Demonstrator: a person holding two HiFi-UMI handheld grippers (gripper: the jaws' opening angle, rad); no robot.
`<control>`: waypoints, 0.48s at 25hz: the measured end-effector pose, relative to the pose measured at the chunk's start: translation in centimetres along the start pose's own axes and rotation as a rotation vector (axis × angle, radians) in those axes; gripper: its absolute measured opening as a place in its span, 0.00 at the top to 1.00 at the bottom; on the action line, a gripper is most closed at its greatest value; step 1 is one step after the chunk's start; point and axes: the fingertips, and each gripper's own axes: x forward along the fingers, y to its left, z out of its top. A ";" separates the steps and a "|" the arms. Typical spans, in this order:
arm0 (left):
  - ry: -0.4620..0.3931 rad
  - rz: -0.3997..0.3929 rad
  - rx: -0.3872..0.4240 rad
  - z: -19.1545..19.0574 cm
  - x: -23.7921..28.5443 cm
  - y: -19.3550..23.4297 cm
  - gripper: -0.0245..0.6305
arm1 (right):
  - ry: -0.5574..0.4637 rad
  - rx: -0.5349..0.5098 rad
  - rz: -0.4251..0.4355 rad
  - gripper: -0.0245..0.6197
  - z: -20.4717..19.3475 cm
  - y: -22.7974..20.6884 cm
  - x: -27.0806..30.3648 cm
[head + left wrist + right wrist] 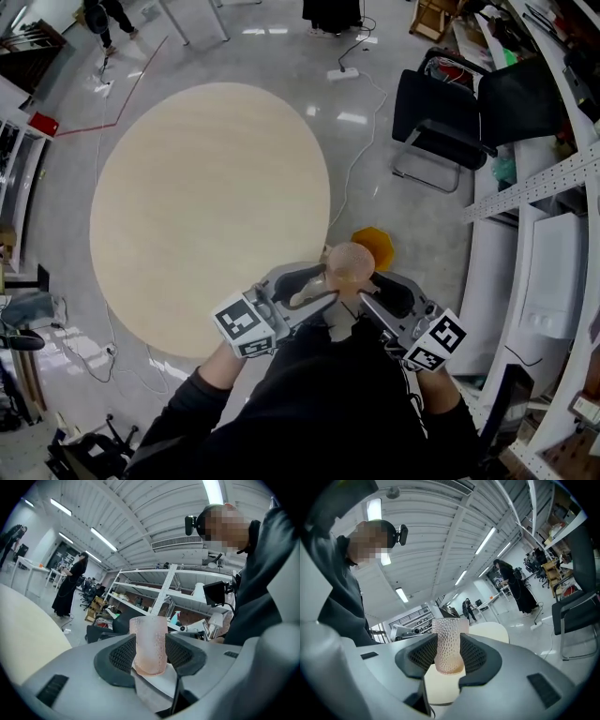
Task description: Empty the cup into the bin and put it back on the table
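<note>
The left gripper [319,291] and right gripper [373,292] are pale grey moulded plastic shells; each has black ribbed rubber pads [123,654] and a white cube with black square markers [246,325]; the person wears a black long-sleeved top [328,403].

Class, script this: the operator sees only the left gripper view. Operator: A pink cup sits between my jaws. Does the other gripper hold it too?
Observer: Yes, the right gripper is shut on the cup as well.
Operator: Where is the bin?
Observer: An orange bin stands on the floor, just beyond the cup in the head view.
Operator: And the table?
Observer: The round table lies to the cup's left there; the cup hangs beside its edge.
</note>
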 end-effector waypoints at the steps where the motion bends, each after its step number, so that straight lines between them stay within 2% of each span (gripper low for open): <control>1: 0.003 0.003 -0.012 -0.4 0.9 -0.2 0.64 | 0.001 0.009 -0.002 0.72 -0.1 -0.6 -0.8; 12: 0.054 0.084 -0.144 -6.1 10.8 -1.1 0.64 | 0.063 0.153 0.001 0.72 -1.8 -9.0 -8.5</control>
